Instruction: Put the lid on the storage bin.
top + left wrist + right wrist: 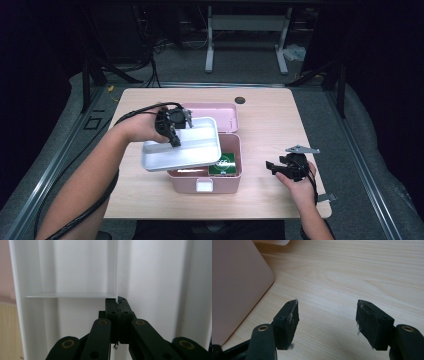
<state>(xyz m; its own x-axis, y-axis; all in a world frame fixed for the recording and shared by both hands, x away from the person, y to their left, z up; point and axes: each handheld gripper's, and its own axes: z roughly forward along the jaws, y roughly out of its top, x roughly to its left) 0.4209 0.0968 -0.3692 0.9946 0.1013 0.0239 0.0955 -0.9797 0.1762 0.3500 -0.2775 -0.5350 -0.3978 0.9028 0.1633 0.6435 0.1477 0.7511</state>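
I had the left gripper (172, 131) with its jaws clamped on a thin inner wall of the white tray (192, 150); in the left gripper view the divider (113, 270) ran straight into the closed pads. The tray hung tilted above the open pink box (231, 176), clear of it, lid (220, 111) lying back on the desk (260, 120). A green packet (223, 164) lay inside the box. My right gripper (280, 168) rested beside the box, jaws wide and empty. I judged the tray lifted out but not yet set down.
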